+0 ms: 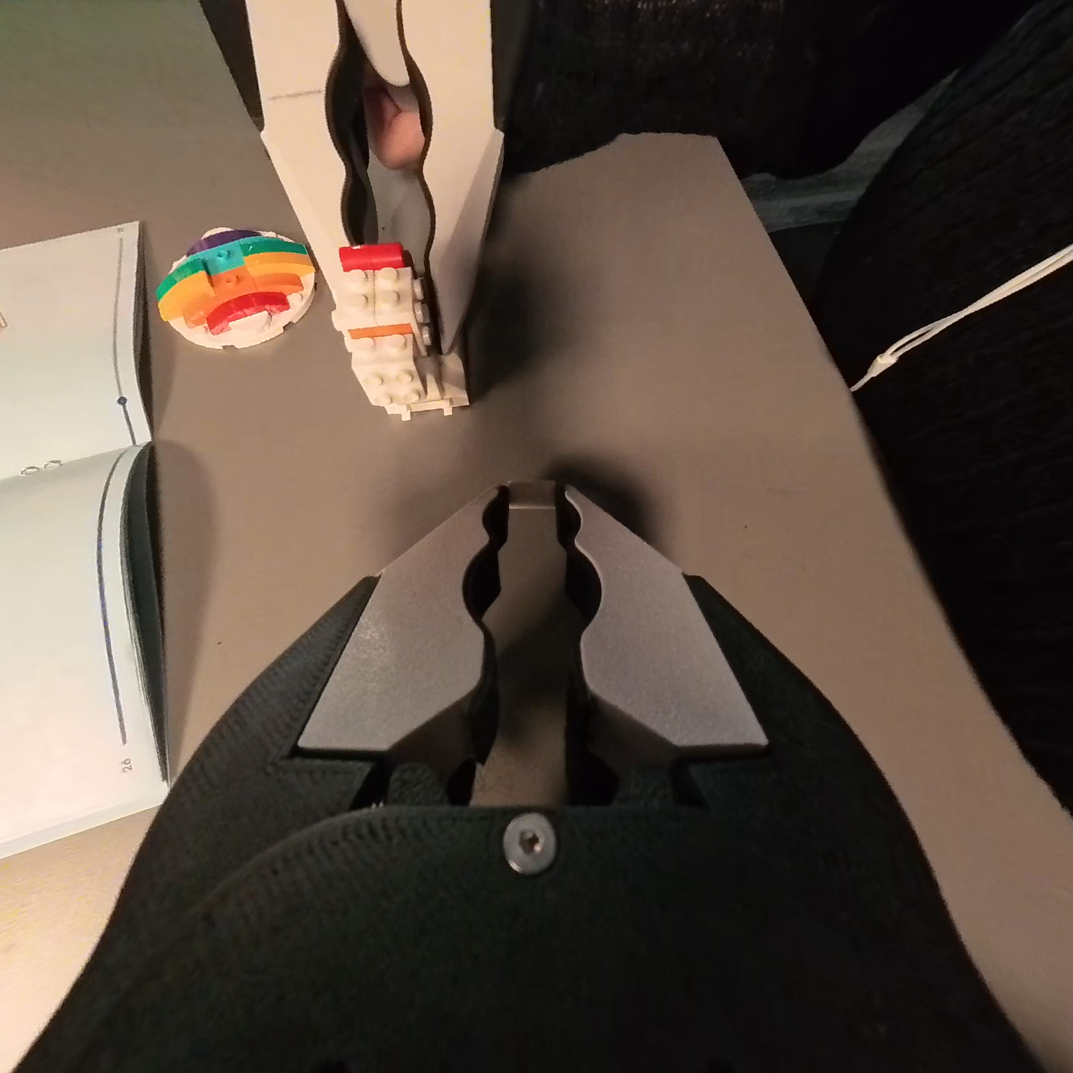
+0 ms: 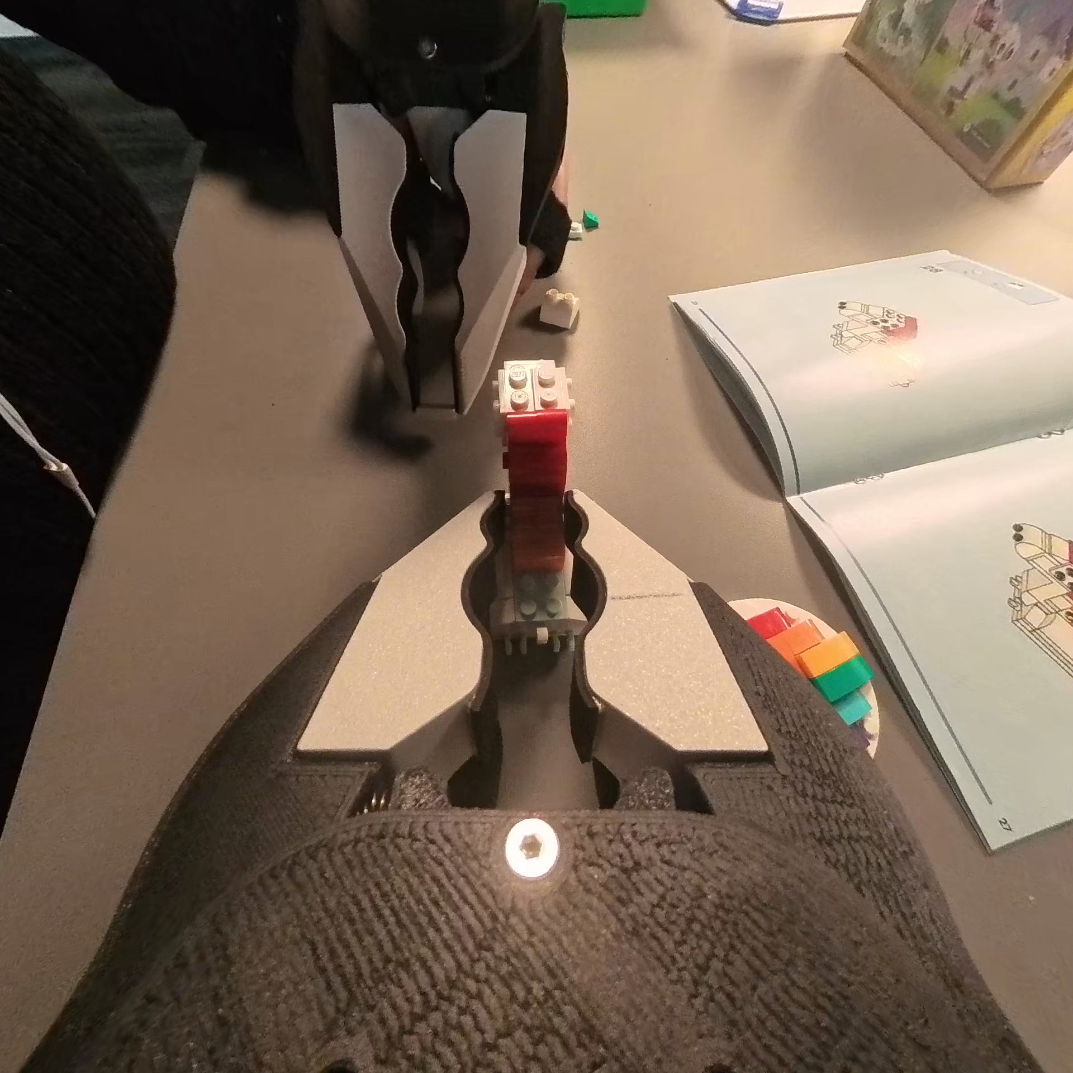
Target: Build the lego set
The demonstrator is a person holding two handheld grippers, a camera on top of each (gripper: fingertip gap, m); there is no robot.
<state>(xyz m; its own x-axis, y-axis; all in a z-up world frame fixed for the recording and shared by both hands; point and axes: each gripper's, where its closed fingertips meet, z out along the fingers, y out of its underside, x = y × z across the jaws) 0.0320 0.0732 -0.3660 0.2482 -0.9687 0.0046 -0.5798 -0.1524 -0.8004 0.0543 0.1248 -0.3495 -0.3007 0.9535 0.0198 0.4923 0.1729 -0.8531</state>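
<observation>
My right gripper [image 2: 534, 499] is shut on a white and grey brick model [image 2: 535, 441] with a red strip along its top. The model sticks out past the fingertips, low over the grey table [image 2: 278, 522]. The left wrist view shows the same model [image 1: 386, 325], with red and orange parts, in the right gripper [image 1: 447, 371], its end close to the table. My left gripper [image 1: 531, 493] is nearly closed on a small light-grey piece [image 1: 529, 493] at its tips. It stands just left of the model's far end in the right wrist view [image 2: 435, 406].
A round rainbow build [image 1: 235, 287] on a white disc lies beside the open instruction booklet [image 1: 64, 348]. A loose white brick [image 2: 560, 308] and a small green piece [image 2: 591, 219] lie farther off. A printed box [image 2: 987, 87] stands at the back right. A person's dark clothing [image 1: 958, 406] borders the table edge. My right fingertips sit around 7 cm from my left ones.
</observation>
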